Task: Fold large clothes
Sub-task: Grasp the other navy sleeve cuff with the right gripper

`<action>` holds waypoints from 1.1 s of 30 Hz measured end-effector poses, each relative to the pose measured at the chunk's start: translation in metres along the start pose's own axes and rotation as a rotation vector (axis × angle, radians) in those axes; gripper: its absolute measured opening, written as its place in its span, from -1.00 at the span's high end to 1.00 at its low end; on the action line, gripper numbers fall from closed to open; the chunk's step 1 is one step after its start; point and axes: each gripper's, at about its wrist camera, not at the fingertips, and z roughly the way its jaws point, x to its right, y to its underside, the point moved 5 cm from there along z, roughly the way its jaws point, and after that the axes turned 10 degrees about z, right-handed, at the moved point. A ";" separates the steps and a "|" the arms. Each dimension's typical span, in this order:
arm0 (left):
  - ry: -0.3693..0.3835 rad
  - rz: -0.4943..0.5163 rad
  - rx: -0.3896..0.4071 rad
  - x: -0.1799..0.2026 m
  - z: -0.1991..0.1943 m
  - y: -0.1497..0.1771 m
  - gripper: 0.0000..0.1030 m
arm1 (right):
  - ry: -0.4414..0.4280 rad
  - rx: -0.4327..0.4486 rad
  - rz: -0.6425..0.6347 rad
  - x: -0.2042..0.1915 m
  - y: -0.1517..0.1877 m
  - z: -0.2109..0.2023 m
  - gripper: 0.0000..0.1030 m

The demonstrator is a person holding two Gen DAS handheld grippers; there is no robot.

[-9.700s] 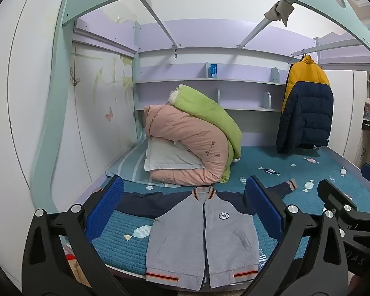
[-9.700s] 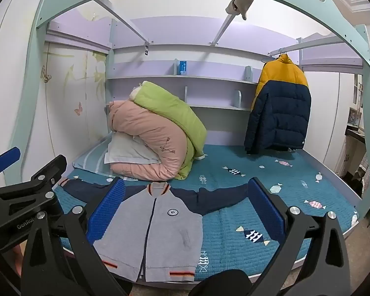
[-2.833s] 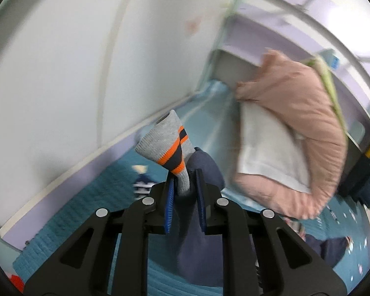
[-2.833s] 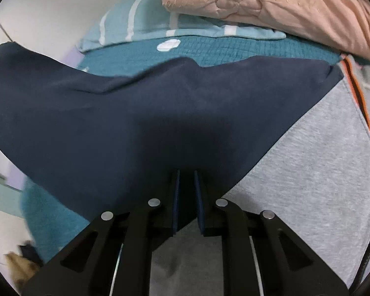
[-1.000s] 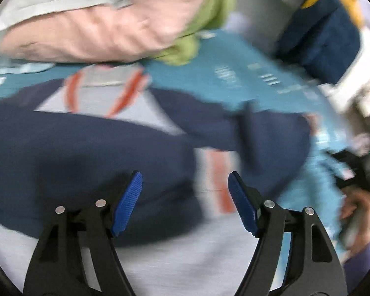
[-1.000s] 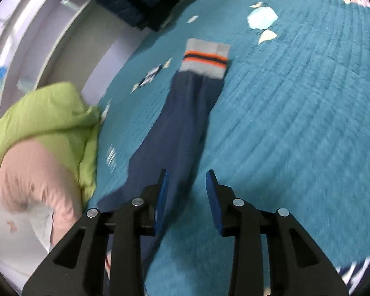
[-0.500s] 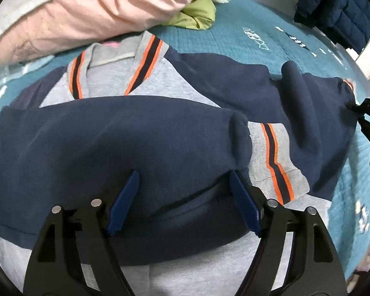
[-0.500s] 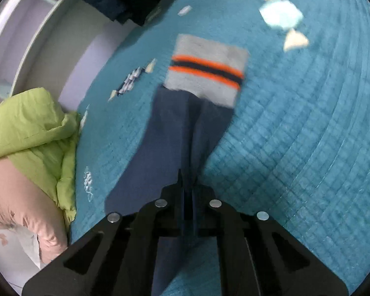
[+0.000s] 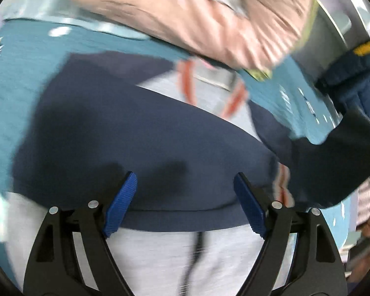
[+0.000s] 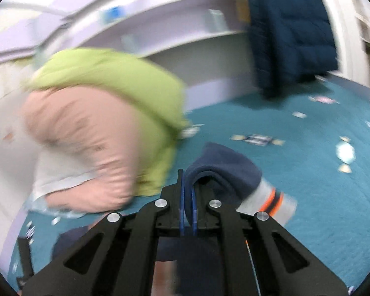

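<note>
A grey jacket [image 9: 160, 254] with navy sleeves and an orange-striped collar lies on the teal bed [image 9: 17, 81]. Its left navy sleeve [image 9: 135, 143] is folded across the chest. My left gripper [image 9: 185, 204] is open and empty, just above that folded sleeve. My right gripper [image 10: 187, 197] is shut on the jacket's right navy sleeve [image 10: 224, 170], held up off the bed, with the grey and orange cuff [image 10: 271, 202] hanging to the right. The lifted sleeve also shows at the right edge of the left wrist view [image 9: 338, 162].
A pink duvet [image 10: 86, 143] and a green duvet [image 10: 125, 81] are piled at the head of the bed. A navy and yellow puffer jacket [image 10: 288, 32] hangs at the back right. Purple shelves [image 10: 160, 34] run along the back wall.
My right gripper has lifted the right sleeve off the bed and swung up and left with it. My left gripper has drifted left over the folded left sleeve, still open.
</note>
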 end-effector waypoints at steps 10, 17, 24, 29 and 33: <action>-0.133 -0.107 0.039 -0.114 -0.050 0.007 -0.58 | -0.122 -0.283 -0.158 -0.190 0.168 0.071 0.90; -0.127 -0.117 0.032 -0.145 -0.053 0.019 -0.58 | -0.082 -0.554 -0.210 -0.212 0.262 0.123 0.25; -0.102 -0.154 0.102 -0.150 -0.075 0.019 -0.58 | -0.285 -0.542 -0.213 -0.219 0.237 0.087 -0.31; -0.115 -0.059 0.108 -0.123 -0.080 0.010 -0.63 | -0.255 -0.459 -0.071 -0.167 0.182 0.065 -0.31; -0.091 0.081 0.080 -0.072 -0.064 0.003 -0.63 | -0.167 -0.447 -0.009 -0.099 0.158 0.062 -0.29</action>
